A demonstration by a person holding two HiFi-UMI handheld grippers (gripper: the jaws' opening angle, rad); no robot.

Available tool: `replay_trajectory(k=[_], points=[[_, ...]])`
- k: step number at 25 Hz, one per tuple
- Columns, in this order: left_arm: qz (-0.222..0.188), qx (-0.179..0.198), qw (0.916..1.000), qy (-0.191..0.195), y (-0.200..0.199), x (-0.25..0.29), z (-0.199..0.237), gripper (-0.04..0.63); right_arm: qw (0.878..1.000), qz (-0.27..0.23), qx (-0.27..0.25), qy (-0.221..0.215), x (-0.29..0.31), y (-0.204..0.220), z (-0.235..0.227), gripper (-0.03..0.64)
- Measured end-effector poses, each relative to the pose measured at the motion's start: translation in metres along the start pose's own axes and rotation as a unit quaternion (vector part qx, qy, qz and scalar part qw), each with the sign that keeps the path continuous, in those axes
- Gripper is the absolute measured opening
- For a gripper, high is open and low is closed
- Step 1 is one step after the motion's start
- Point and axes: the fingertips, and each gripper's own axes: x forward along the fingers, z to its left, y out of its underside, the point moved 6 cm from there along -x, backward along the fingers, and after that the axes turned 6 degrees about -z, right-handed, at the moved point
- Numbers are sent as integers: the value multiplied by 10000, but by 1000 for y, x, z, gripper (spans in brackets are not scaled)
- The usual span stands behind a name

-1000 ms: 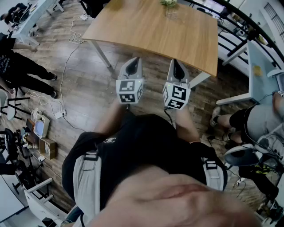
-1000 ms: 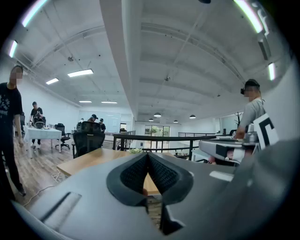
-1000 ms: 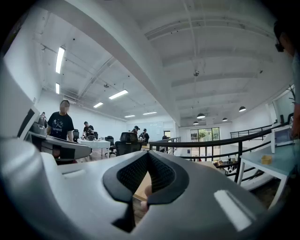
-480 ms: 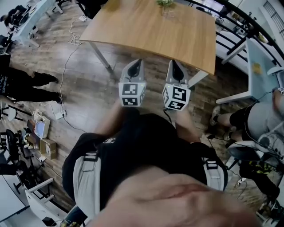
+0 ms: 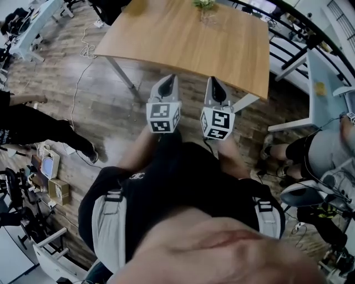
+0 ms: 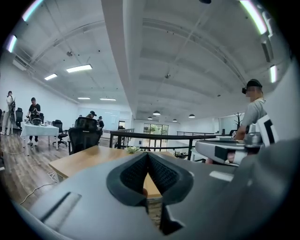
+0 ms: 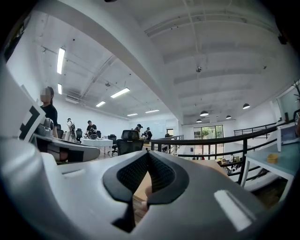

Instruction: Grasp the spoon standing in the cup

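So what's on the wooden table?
A small green plant stands near the far edge of the light wooden table. Whatever lies farther back is cut off by the picture's top.

Clear vessel (image 5: 207,14) upright near far edge of wooden table (image 5: 183,39), greenish tuft on top; spoon indiscernible.

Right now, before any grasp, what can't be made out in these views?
Cup and spoon: seen in no view.
Plant on the wooden table: head view, cut off by the top edge, too small to identify.
Its top: both gripper views, largely hidden behind the shut left gripper and right gripper.
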Motion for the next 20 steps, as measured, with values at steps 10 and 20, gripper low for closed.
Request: replay_trajectory(k=[10, 20], points=[[-39, 77, 10000, 30, -14, 96, 48, 11, 10000, 21, 33, 85, 106, -8, -17, 0], [129, -337, 9991, 200, -9, 181, 130, 11, 9996, 154, -109, 223, 214, 4, -1, 0]])
